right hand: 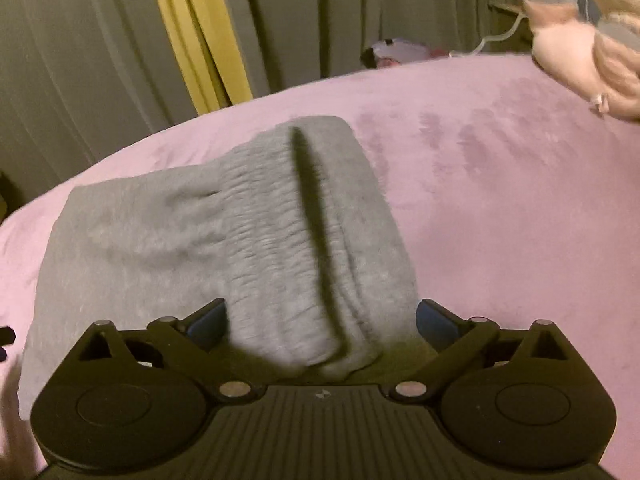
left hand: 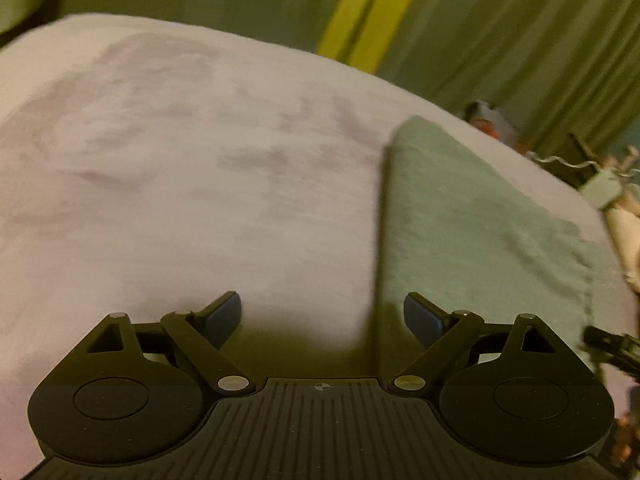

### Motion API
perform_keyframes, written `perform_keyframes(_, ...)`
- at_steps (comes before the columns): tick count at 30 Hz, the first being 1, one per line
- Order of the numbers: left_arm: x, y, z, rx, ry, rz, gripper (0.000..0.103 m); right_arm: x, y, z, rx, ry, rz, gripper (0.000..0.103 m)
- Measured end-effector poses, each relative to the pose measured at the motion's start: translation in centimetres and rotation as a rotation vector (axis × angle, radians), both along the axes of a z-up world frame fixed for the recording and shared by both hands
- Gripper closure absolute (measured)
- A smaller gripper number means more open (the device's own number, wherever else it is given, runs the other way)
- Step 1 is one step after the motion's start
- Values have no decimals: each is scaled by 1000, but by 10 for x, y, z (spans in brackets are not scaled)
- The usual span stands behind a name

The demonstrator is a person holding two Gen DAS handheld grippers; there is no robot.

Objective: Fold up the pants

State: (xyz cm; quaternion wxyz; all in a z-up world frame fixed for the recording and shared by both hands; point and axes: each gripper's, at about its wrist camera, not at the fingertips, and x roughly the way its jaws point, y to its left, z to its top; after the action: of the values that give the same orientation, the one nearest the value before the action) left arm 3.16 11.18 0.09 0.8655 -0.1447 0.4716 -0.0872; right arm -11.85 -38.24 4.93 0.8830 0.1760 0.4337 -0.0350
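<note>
Pants [right hand: 248, 248] of grey fabric lie folded on a pink blanket [right hand: 500, 208] that covers the whole wide surface. Largest of all behind it is a wall of grey-green curtains [right hand: 80, 60], with one yellow curtain strip [right hand: 192, 28] among them. In the right wrist view the gathered waistband [right hand: 280, 240] runs toward the camera, a dark slit along it, and its near end lies between the two fingers of the right gripper [right hand: 321, 322]. Those jaws stand wide apart and the pads press on nothing (the picture is blurred, so whether the cloth brushes them I cannot tell). A soft toy [right hand: 580, 48] sits at the far right edge of the blanket. In the left wrist view the pants [left hand: 472, 216] lie to the right, and the left gripper [left hand: 322, 318] hangs spread wide over blanket and the pants' left edge, holding nothing.
</note>
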Motion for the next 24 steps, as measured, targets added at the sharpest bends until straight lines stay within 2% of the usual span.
perform_keyframes(2, 4, -6, -2, -37, 28, -36, 10, 2, -14, -6, 82, 16, -8, 4)
perform_keyframes(5, 11, -18, -9, -62, 72, -100, 10, 9, -17, -9, 93, 23, 30, 4)
perform_keyframes(10, 21, -31, -19, -73, 93, -143, 7, 27, -37, -19, 184, 70, 106, 4)
perform_keyframes(12, 25, -29, -20, -114, 84, -149, 7, 30, -45, -20, 217, 81, 140, 4)
perform_keyframes(15, 34, -25, -27, -229, 99, -170, 6, 33, -59, -24, 279, 83, 179, 4)
perform_keyframes(19, 48, -27, -37, -273, 117, -190, 5, 37, -66, -28, 328, 82, 225, 4)
perform_keyframes(22, 57, -30, -44, -334, 132, -236, 4, 38, -70, -30, 355, 77, 257, 3)
perform_keyframes(24, 62, -37, -47, -344, 135, -271, 3, 36, -76, -31, 384, 69, 276, 3)
